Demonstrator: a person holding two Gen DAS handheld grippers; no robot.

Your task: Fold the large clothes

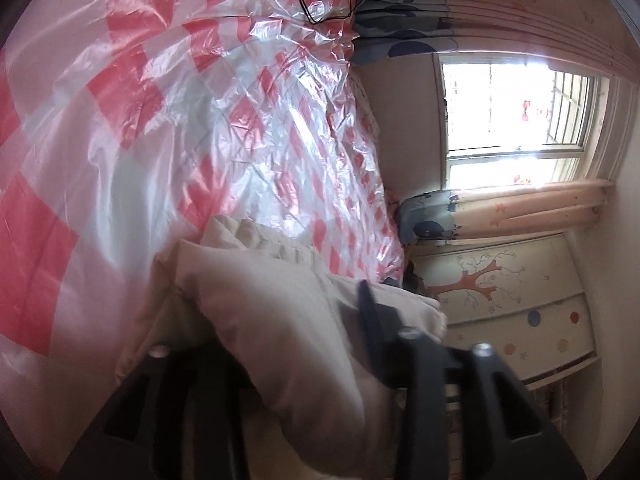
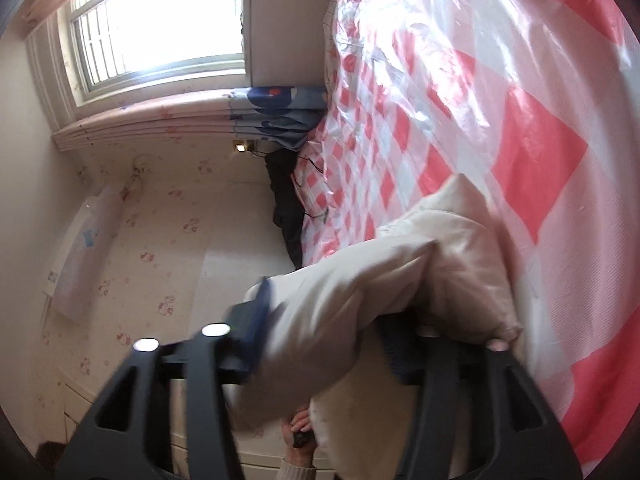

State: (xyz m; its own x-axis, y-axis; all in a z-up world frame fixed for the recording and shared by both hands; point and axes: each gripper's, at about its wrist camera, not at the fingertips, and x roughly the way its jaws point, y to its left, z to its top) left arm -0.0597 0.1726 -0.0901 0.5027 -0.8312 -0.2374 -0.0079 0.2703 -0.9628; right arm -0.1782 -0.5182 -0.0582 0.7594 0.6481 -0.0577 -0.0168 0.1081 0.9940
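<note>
Cream garment (image 1: 280, 320) bunched on bed's checked plastic sheet (image 1: 120, 120), between parted jaws of left gripper (image 1: 276, 340) and right gripper (image 2: 348, 320) — released, no pinch visible. Likely soft, puffy, light, slippery — best gripped at seams.

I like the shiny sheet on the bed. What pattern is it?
Red-and-white checks on the plastic sheet, clearest in the right wrist view.

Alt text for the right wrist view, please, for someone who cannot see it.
The right gripper, jaws apart, has a bulky cream garment lying between its fingers over a bed covered in red-and-white checked plastic sheet. The view is rolled sideways, with a bright window and patterned wallpaper behind.
</note>
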